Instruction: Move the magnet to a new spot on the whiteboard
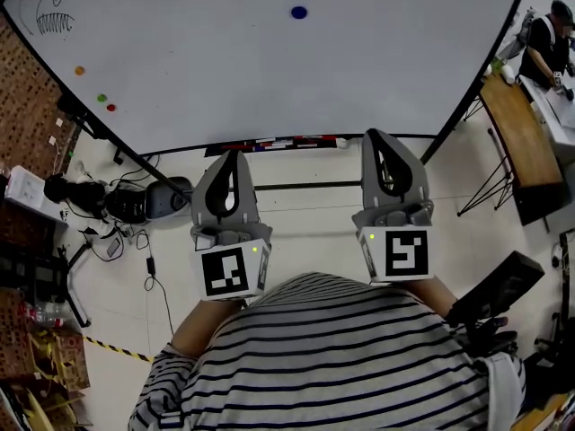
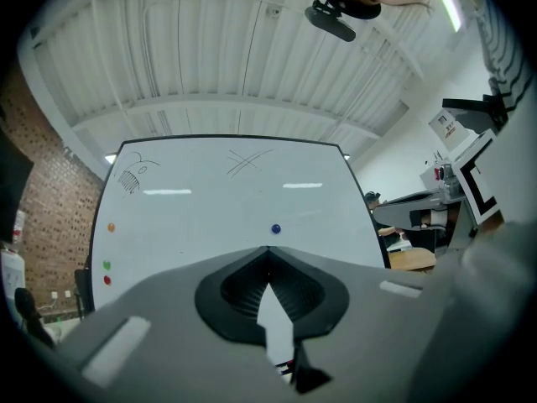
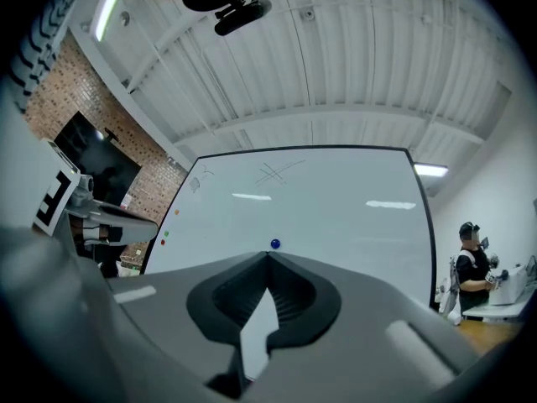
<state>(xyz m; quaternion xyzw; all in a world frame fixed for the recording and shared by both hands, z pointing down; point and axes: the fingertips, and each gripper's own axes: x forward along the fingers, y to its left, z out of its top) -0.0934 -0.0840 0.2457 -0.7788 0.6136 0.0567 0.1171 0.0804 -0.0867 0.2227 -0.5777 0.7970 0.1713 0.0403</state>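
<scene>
A small blue magnet [image 1: 299,12] sticks to the white whiteboard [image 1: 269,79], right of its middle. It also shows just past the jaw tips in the left gripper view as the blue magnet [image 2: 275,228] and in the right gripper view as the blue magnet [image 3: 274,243]. My left gripper [image 1: 231,157] and right gripper [image 1: 379,136] hover side by side in front of the board's lower edge, well short of the magnet. Both have their jaws shut with the tips together and nothing between them. Orange [image 1: 79,70], green [image 1: 101,98] and red [image 1: 110,108] magnets sit at the board's left edge.
A fish sketch [image 1: 49,12] is drawn in the board's corner, and an X mark [image 2: 247,162] higher up. Markers lie on the pen ledge [image 1: 278,144]. Black gear and cables [image 1: 126,200] lie on the floor at left. A person [image 1: 548,43] stands by a wooden table [image 1: 521,142] at right.
</scene>
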